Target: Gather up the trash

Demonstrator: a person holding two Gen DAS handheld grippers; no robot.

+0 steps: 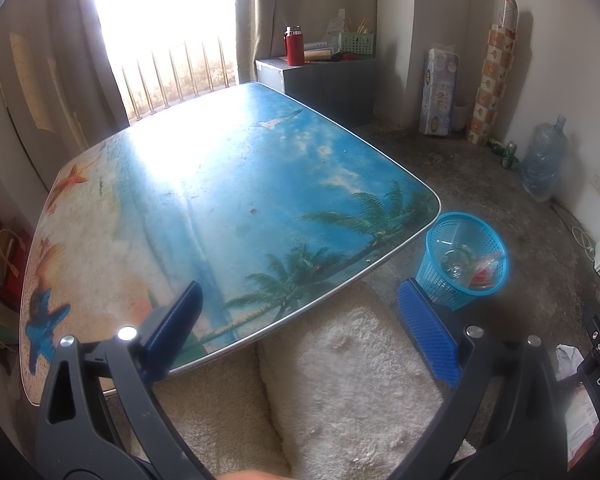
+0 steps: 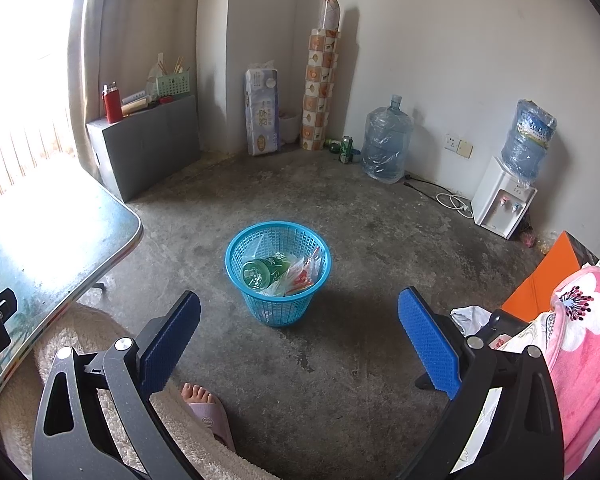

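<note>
Both grippers spread and empty, left gripper [image 1: 300,328] over the bare beach-print counter [image 1: 220,184], right gripper [image 2: 300,336] facing the blue mesh wastebasket [image 2: 278,272] on the floor at 12 o'clock, green can [image 2: 260,270] and wrappers inside; collection looks done, next only a check for strays.

The left gripper [image 1: 300,328] is hovering with its jaws spread wide, gripping nothing. The beach-print counter [image 1: 228,184] is lying ahead of the jaws. The blue basket [image 1: 462,258] is standing just beyond the right jaw.
</note>
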